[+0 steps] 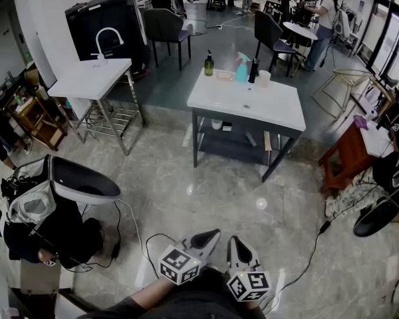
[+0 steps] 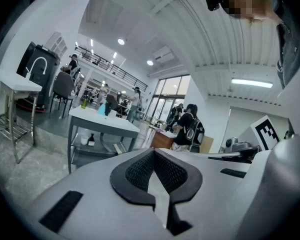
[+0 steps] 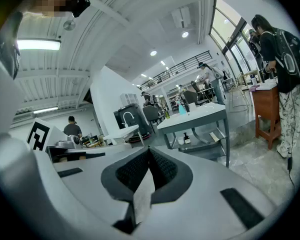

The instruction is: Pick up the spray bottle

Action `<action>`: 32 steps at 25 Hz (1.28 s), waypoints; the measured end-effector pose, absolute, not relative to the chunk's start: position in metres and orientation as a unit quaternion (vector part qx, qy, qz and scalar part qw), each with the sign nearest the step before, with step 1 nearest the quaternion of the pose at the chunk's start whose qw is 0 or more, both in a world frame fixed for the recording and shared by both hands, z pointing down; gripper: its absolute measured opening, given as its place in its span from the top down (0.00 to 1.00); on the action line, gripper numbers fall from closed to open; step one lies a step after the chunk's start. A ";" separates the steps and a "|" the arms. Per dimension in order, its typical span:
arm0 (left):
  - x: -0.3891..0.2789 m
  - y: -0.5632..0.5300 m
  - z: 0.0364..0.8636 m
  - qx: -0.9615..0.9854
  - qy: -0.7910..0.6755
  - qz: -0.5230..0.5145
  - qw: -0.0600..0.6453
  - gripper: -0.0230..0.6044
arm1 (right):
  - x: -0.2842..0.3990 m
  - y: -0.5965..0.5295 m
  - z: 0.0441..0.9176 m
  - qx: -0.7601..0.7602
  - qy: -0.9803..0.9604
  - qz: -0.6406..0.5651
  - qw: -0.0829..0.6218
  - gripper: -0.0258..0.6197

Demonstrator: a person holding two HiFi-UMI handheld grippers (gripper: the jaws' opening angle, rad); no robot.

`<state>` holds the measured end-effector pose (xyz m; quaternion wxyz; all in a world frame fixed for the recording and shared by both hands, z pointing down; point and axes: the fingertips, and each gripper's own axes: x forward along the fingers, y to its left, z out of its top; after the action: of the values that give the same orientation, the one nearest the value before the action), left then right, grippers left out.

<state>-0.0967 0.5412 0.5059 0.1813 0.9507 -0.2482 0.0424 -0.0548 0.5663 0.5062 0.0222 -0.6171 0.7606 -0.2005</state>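
Both claws sit low at the bottom centre of the head view, the left gripper (image 1: 215, 233) and the right gripper (image 1: 232, 240) side by side. Each has its jaws pressed together with nothing between them. Above them in the frame stretches pale marble floor (image 1: 186, 178). Farther up, at centre frame, stands a white table (image 1: 266, 115). The teal spray bottle (image 1: 242, 68) stands upright near the table's far edge, well apart from both grippers. It is between a dark green bottle (image 1: 209, 64) to its left and a black bottle (image 1: 253, 71) just beside it on the right, with a white cup (image 1: 264, 78) next along.
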 end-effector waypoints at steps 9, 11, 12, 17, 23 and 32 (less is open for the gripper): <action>-0.089 0.558 0.515 0.947 -0.245 0.054 0.202 0.95 | -0.051 0.584 0.506 -0.616 0.760 -0.206 0.024 0.95; -0.089 0.560 0.514 0.946 -0.247 0.054 0.201 0.95 | -0.049 0.588 0.505 -0.618 0.757 -0.209 0.031 0.95; -0.088 0.561 0.513 0.946 -0.247 0.054 0.201 0.95 | -0.049 0.589 0.505 -0.617 0.757 -0.212 0.037 0.95; -0.086 0.572 0.513 0.945 -0.249 0.054 0.205 0.95 | -0.047 0.594 0.513 -0.616 0.751 -0.234 0.043 0.95; -0.079 0.576 0.520 0.945 -0.243 0.061 0.209 0.95 | -0.042 0.587 0.515 -0.612 0.753 -0.236 0.046 0.95; -0.067 0.551 0.521 0.946 -0.236 0.071 0.210 0.95 | -0.044 0.560 0.512 -0.600 0.761 -0.241 0.047 0.95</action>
<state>-0.0668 0.5509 0.5209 0.2097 0.9462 -0.2358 0.0712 -0.0437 0.5598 0.5124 0.0474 -0.6002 0.7614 -0.2405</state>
